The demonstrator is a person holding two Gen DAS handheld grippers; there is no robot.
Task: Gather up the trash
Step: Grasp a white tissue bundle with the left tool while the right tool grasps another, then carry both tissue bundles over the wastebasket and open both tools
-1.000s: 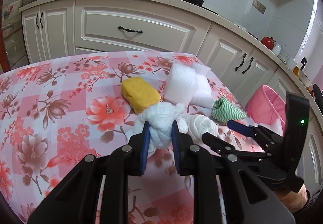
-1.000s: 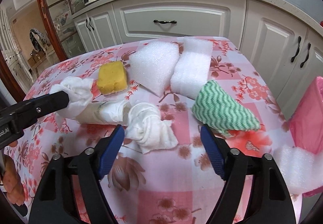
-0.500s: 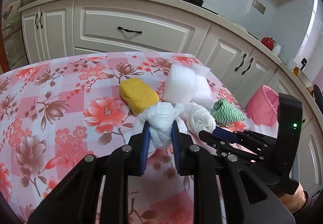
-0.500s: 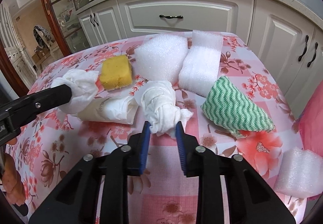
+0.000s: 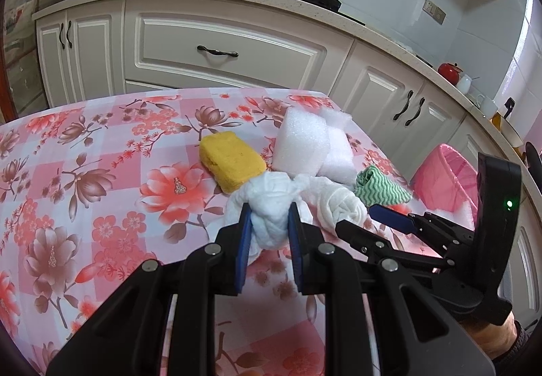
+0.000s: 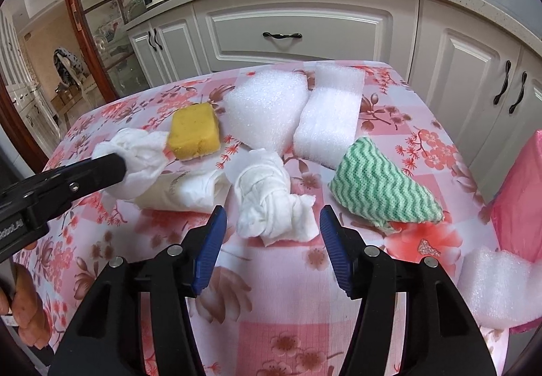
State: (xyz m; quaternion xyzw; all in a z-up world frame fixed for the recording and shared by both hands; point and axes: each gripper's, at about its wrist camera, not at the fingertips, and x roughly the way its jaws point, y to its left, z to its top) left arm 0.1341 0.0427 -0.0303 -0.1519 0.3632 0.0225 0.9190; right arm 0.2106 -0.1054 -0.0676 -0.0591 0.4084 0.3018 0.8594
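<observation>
1. Left gripper (image 5: 268, 222) fingers clamp a knotted tissue wad (image 5: 271, 203).
2. Right gripper (image 6: 271, 227) fingers have just been opening; a second wad (image 6: 271, 196) lies loose between them on the worktop (image 6: 281, 277).
3. Pink bin (image 6: 521, 193) at 3 o'clock.

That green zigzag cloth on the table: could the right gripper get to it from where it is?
Probably yes. The green cloth lies uncovered just right of the right gripper, whose jaws stand open, having just been opening, with only a knotted white tissue lying loose ahead of them.
</observation>
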